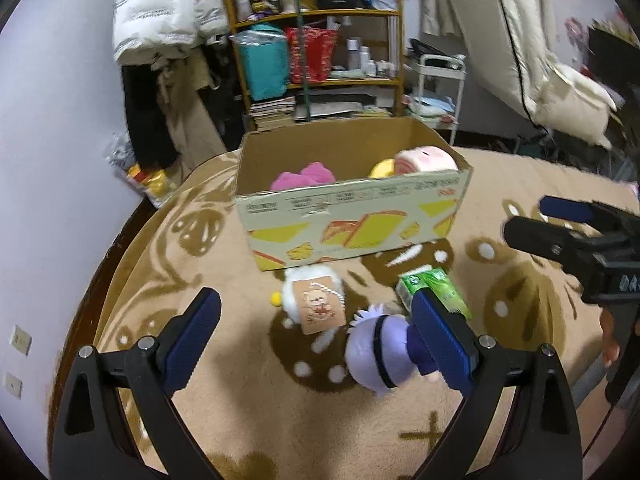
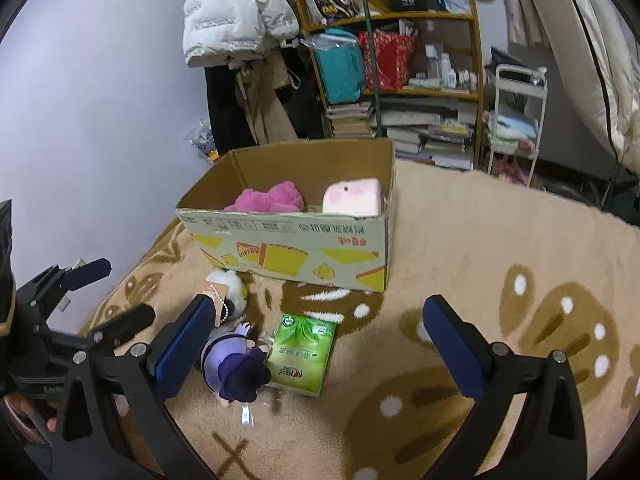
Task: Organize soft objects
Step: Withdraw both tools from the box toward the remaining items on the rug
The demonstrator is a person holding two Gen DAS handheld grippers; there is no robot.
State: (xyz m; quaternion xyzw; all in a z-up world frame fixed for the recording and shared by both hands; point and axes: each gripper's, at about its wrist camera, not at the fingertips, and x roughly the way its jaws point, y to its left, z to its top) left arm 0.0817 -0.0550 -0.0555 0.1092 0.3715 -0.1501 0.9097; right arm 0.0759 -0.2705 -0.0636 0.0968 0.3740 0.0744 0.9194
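An open cardboard box (image 1: 352,216) (image 2: 292,246) stands on the patterned blanket and holds a pink plush (image 1: 304,176) (image 2: 266,200), a pale pink cushion toy (image 1: 426,160) (image 2: 352,196) and a yellow toy (image 1: 382,168). In front of it lie a white plush with a paper tag (image 1: 316,300) (image 2: 226,292), a purple-haired doll (image 1: 380,356) (image 2: 236,368) and a green tissue pack (image 1: 436,288) (image 2: 304,352). My left gripper (image 1: 316,344) is open, hovering just above the doll. My right gripper (image 2: 320,352) (image 1: 536,220) is open over the tissue pack.
A beige and brown blanket (image 2: 480,264) covers the surface, with a wall (image 1: 60,160) to the left. Behind the box stand a cluttered wooden shelf (image 1: 316,48), hanging coats (image 2: 236,12), a white cart (image 2: 516,120) and bedding (image 1: 560,80).
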